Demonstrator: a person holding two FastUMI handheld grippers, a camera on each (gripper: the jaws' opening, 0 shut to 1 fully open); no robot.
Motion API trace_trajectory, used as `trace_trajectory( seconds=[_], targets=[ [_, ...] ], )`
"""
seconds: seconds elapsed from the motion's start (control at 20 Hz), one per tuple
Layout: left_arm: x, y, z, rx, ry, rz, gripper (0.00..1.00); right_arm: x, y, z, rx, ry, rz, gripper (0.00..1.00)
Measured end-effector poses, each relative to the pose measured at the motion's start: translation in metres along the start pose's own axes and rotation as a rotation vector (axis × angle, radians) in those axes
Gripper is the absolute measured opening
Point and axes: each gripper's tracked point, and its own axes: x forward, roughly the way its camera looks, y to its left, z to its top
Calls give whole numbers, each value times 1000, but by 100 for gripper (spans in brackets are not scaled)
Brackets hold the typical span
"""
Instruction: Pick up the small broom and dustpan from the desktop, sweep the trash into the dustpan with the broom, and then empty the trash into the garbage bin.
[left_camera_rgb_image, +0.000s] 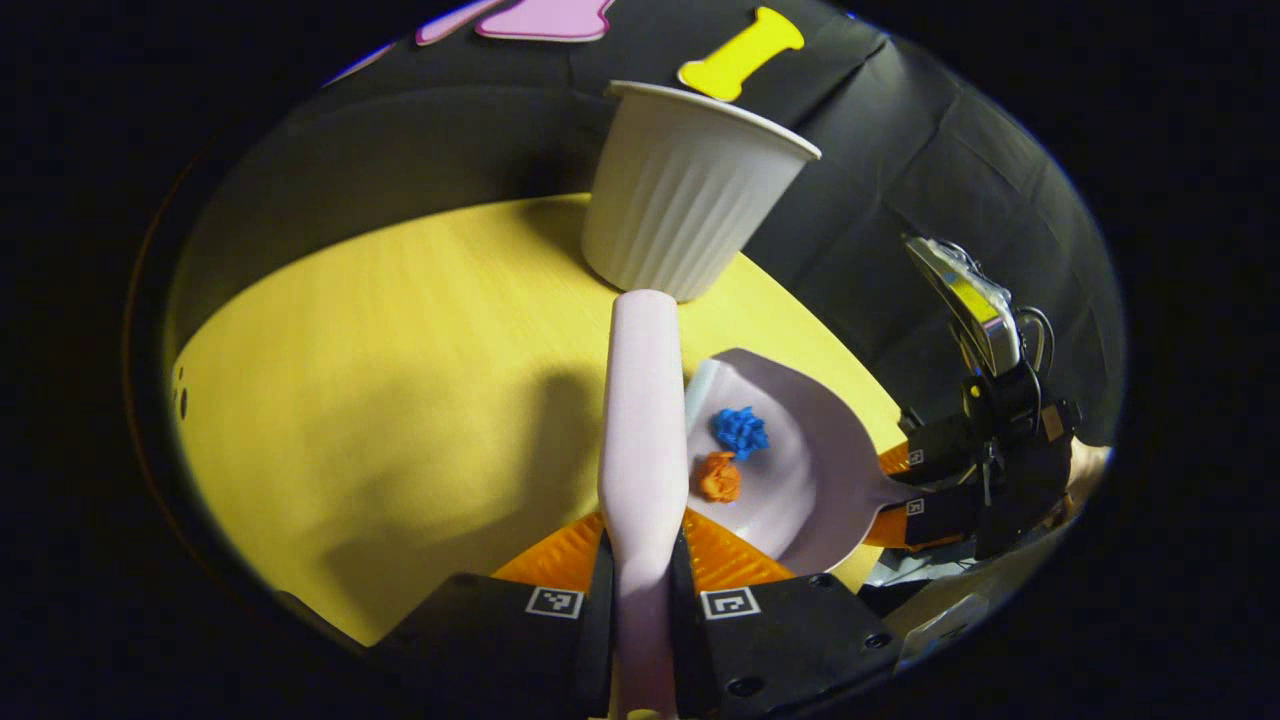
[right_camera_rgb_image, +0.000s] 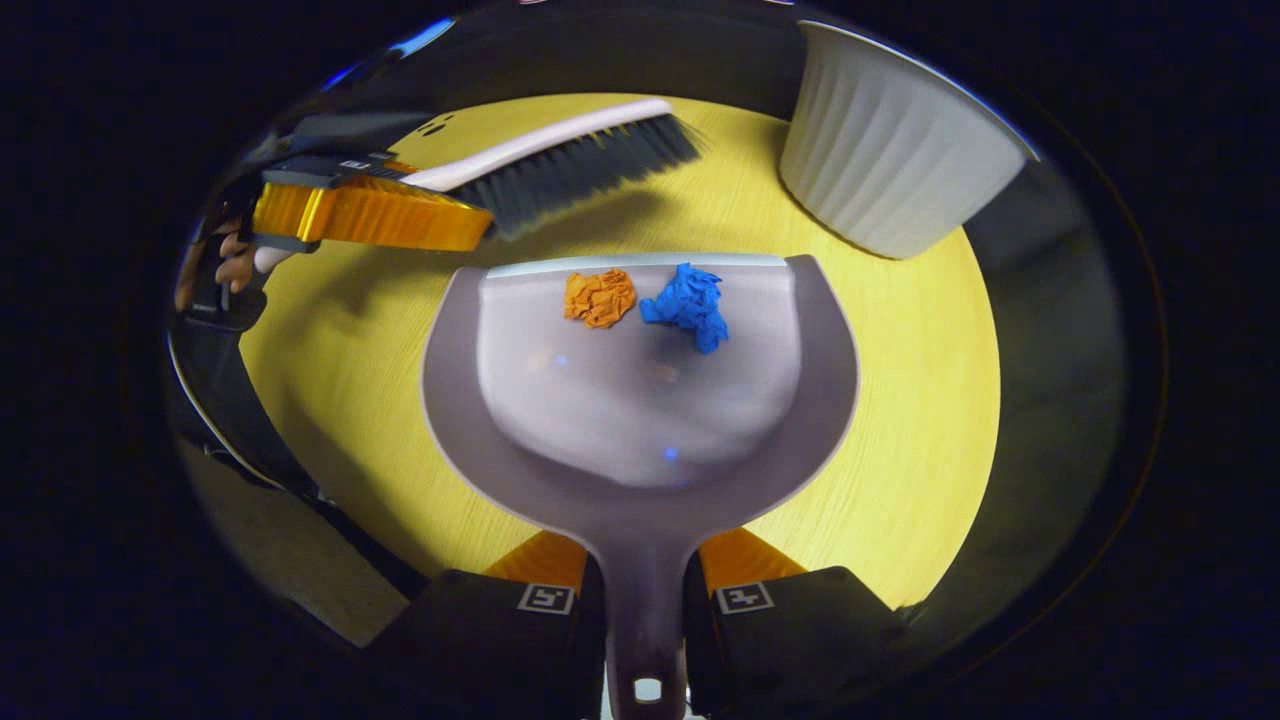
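Pinching the broom (left_camera_rgb_image: 640, 420) handle with the left gripper (left_camera_rgb_image: 640, 590), long axis pointing toward 12 o'clock at the bin (left_camera_rgb_image: 690, 190). Clamping the dustpan (right_camera_rgb_image: 640, 400) handle with the right gripper (right_camera_rgb_image: 645, 600), mouth facing 12 o'clock, holding orange scrap (right_camera_rgb_image: 600, 297) and blue scrap (right_camera_rgb_image: 690, 303).

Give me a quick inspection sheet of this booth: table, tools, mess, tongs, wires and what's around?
Surface: yellow wooden desktop.
Job's things: broom lifted above the desktop; dustpan holds an orange paper wad and a blue paper wad near its front lip; white ribbed bin stands beyond the dustpan.
Clutter: nothing seen outside the dustpan.
Tongs: left tongs shut on the broom handle; right tongs shut on the dustpan handle.
Cables: a thin loop on the right tongs' body.
Surroundings: black cloth wall.
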Motion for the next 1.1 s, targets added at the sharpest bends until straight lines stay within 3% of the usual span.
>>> trace_trajectory(
  seconds=[0.15,0.3,0.35,0.5,0.55,0.6,0.8,1.1],
  targets=[
    [-5,12,-1,-10,-57,108,28,-13,-1,0,100,-1,-33,36],
    [-1,10,0,-27,-73,156,28,-34,-5,18,181,-34,-89,32],
    [-3,10,0,-35,-73,167,28,-44,-8,28,201,-47,-109,37],
    [-1,6,2,-74,-62,161,28,-65,-10,54,271,-93,-157,36],
    [-2,5,2,-87,-58,155,28,-71,-11,63,292,-109,-170,40],
    [-3,7,4,-98,-54,151,28,-72,-15,62,308,-119,-183,36],
    [-4,9,5,-125,-40,136,28,-78,-26,75,336,-171,-263,36],
    [-6,9,8,-137,-38,135,29,-72,-25,59,317,-148,-378,36]
  ],
)
